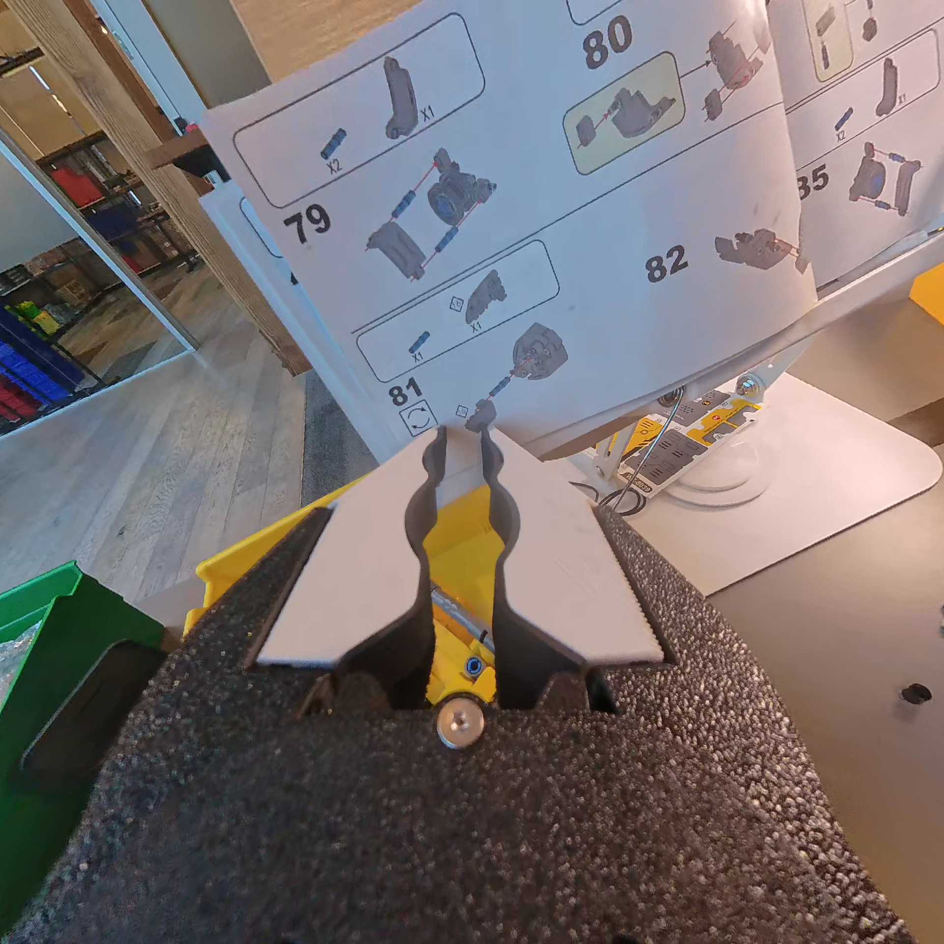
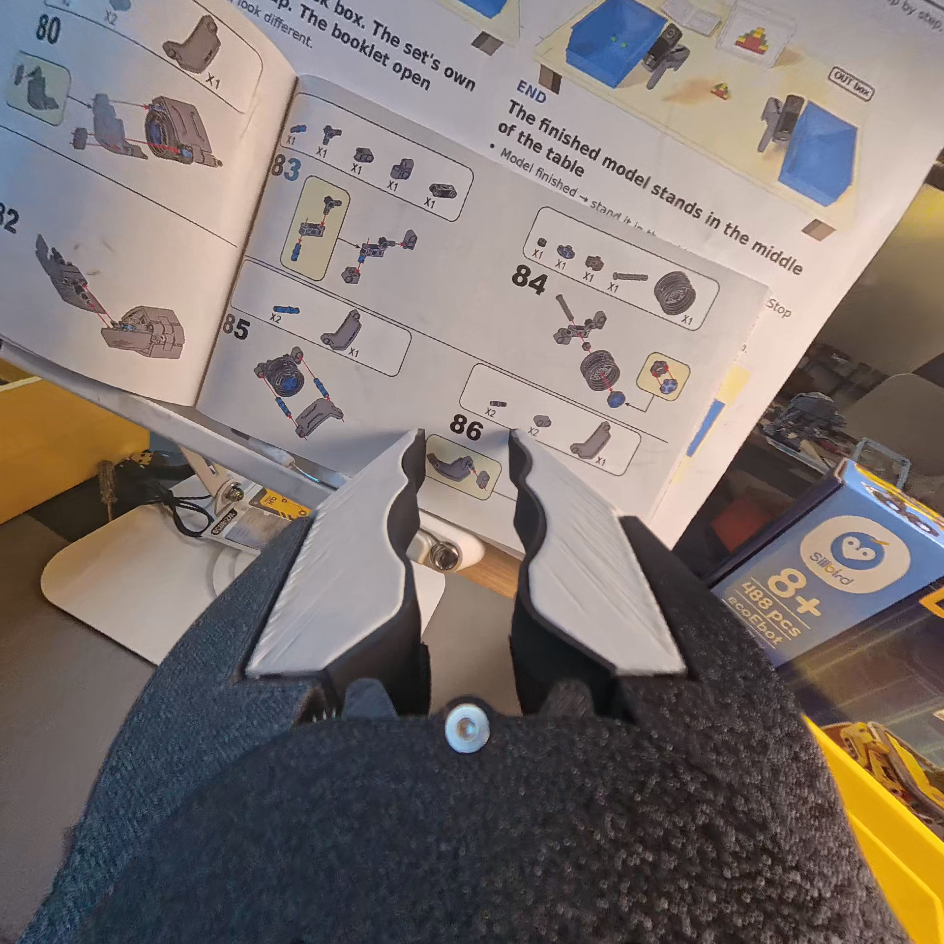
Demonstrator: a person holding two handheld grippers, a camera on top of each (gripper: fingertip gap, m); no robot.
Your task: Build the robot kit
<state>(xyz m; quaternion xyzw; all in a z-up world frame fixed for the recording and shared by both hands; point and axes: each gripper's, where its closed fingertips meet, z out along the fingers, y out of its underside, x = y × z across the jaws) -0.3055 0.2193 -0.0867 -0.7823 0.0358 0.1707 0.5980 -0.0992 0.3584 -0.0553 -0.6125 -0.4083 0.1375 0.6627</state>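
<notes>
My left gripper point(image 1: 462, 434) hangs over a yellow bin point(image 1: 225, 572), its jaws a narrow gap apart with nothing between them. Through the gap I see a metal rod point(image 1: 459, 613) and a yellow piece with a blue pin point(image 1: 472, 665) down in the bin. My right gripper point(image 2: 465, 434) is open wider and empty, above the table. Both point at an open instruction booklet point(image 1: 511, 204) point(image 2: 357, 255) with building-step drawings, propped on a white stand point(image 1: 792, 485) point(image 2: 127, 587) close ahead.
A green bin point(image 1: 61, 638) stands to the left of the yellow one. A blue product box point(image 2: 817, 587) and another yellow bin point(image 2: 894, 843) lie at the right. A printed sheet point(image 2: 664, 127) stands behind the booklet. The table point(image 1: 817, 689) is dark grey; wooden floor lies beyond its left edge. My hands' fingertips stand some 25 cm from each other.
</notes>
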